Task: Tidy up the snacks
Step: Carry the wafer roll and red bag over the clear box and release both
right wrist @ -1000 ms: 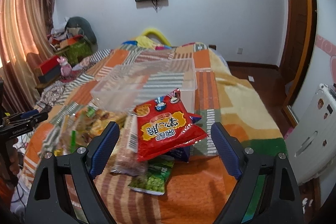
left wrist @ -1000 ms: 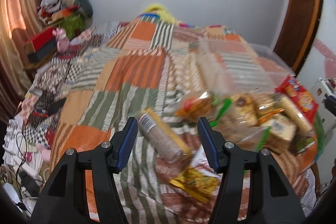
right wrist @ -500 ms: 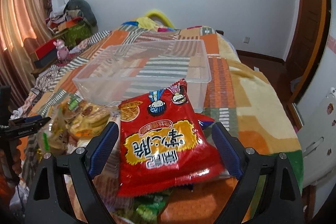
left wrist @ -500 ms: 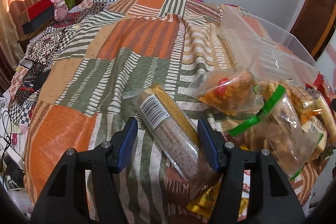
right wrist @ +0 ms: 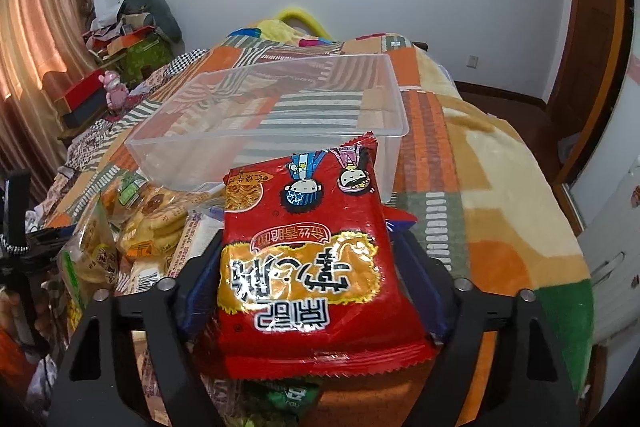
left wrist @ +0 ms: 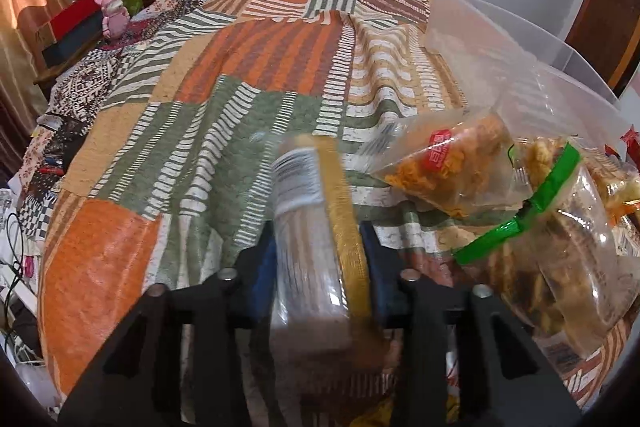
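Gripping clear-wrapped biscuit roll (left wrist: 316,251), left tool (left wrist: 318,267), right tool (right wrist: 308,267) clamping glossy red noodle packet (right wrist: 308,259)

Left hand-held gripper (left wrist: 318,267) low over the bed, fingers pressed against both sides of a long biscuit pack (left wrist: 310,247), black frame level. Right hand-held gripper (right wrist: 312,267) also low, blue pads (right wrist: 200,291) tight on the two edges of a red snack bag (right wrist: 308,259), pointing forward.
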A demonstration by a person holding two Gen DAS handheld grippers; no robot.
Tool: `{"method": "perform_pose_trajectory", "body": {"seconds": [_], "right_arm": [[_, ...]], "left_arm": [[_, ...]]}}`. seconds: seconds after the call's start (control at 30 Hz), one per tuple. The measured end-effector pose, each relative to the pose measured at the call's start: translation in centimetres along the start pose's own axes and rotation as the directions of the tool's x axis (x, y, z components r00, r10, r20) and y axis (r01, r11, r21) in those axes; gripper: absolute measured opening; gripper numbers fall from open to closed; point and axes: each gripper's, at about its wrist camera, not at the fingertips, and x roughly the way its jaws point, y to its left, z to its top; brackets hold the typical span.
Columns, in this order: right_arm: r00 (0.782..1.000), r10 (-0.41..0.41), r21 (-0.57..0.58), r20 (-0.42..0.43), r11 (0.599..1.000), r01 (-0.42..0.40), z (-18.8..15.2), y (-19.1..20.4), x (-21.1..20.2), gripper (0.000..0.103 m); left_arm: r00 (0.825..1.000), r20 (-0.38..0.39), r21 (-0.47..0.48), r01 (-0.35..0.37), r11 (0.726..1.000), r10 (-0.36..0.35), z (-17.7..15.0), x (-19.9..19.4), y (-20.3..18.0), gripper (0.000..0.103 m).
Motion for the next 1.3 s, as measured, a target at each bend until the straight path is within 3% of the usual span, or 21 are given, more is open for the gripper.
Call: {"method": "perform_pose_trajectory", "body": {"seconds": [0.13,0.47,0.83,1.03,1.3], "right_arm": [[1.0,0.003,0.005,0.01,1.0,-0.003,0.2,0.0,-0.4,0.061],[0.996,0.006,0.013,0.088,1.0,-0.007,1.3,0.2,-2.6,0.06],[0.982,0.013,-0.002,0.19,1.0,-0.013,4.0,0.7,-4.3,0.06],[0.975,0.023,0.004,0.22,1.0,-0.024,5.6,0.6,-3.8,0.06],[0.978,-0.002,0.008,0.208,1.0,0.0,7.1,0.5,-1.3,0.06]], "left_arm": [[1.0,-0.001,-0.019,0.008,1.0,-0.008,0.0,-0.7,0.6,0.036],[0.996,0.083,-0.005,0.012,1.0,-0.012,1.2,-5.6,0.5,0.036],[0.971,0.207,0.097,0.106,0.99,-0.124,5.9,-10.5,-4.4,0.036],[0.955,0.238,0.129,0.147,0.981,-0.175,8.7,-10.8,-7.5,0.036],[0.952,0.217,0.161,0.184,0.97,-0.217,11.9,-8.8,-10.6,0.036]]}}
